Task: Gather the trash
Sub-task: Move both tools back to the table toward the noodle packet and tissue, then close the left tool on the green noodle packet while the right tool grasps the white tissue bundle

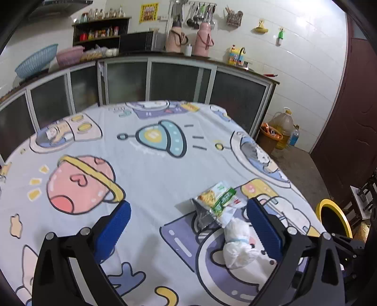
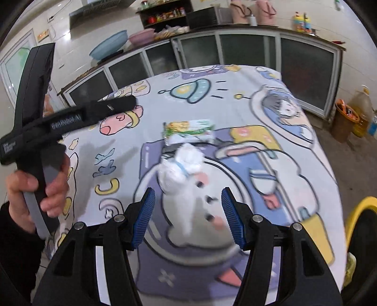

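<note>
Right gripper (image 2: 188, 213) jaws parted, empty; white wad (image 2: 180, 164) just ahead, wrapper (image 2: 188, 130) beyond

Little could be read. In the right wrist view, the black body of the left gripper (image 2: 70, 117), held in the person's left hand (image 2: 35, 195), carried white lettering that read roughly "GenRobot.AI"; a second white mark on its lower black part was too blurred to make out. The green and white snack wrapper (image 1: 218, 200) lying toward the right edge of the table (image 1: 153, 164) bore print too small to read. A yellow poster (image 1: 149, 12) on the tiled wall showed red and dark marks, also illegible.
</note>
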